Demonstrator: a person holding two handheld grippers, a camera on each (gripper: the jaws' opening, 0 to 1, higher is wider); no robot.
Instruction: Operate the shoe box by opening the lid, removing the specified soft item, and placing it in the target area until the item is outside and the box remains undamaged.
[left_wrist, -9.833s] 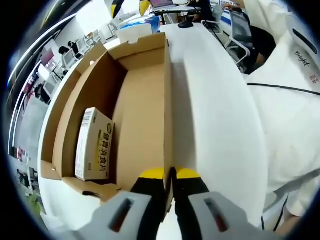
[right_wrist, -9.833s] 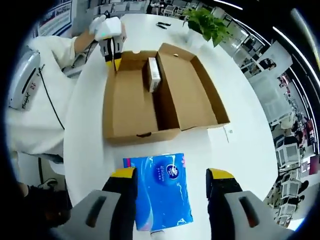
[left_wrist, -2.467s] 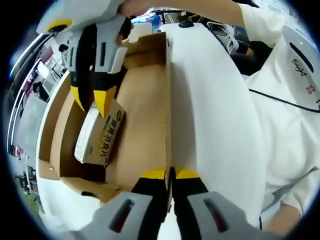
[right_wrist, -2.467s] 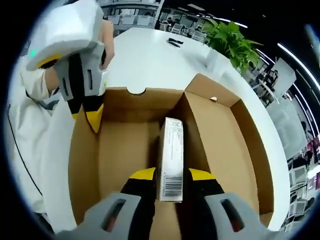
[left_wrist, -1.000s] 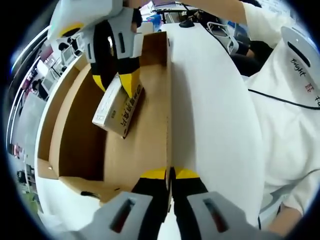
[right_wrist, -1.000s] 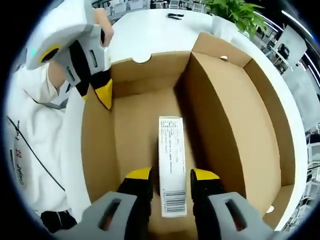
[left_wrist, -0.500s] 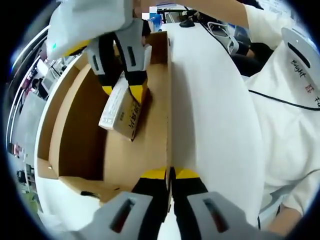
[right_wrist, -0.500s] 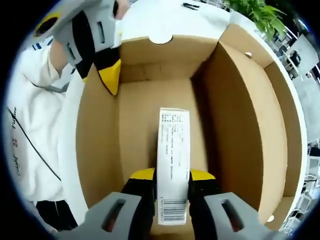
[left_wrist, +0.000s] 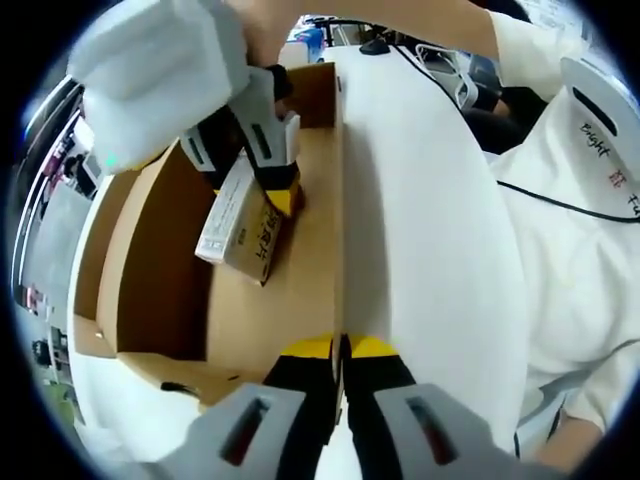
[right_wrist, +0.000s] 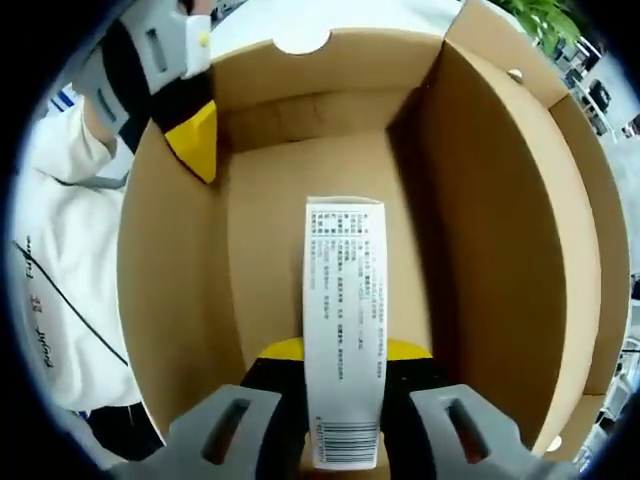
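While the left gripper (left_wrist: 340, 350) pinches the open brown cardboard shoe box's (right_wrist: 170, 330) wall, the right gripper (right_wrist: 342, 352) grips a small white carton (right_wrist: 343, 330) above the box floor; its print is unreadable.

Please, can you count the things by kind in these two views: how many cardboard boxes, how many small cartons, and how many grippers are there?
Cardboard shoe box: 1
Small printed carton, held over the box floor: 1
Grippers: 2, the left gripper shut on the box wall, the right gripper shut on the carton
Total: 4
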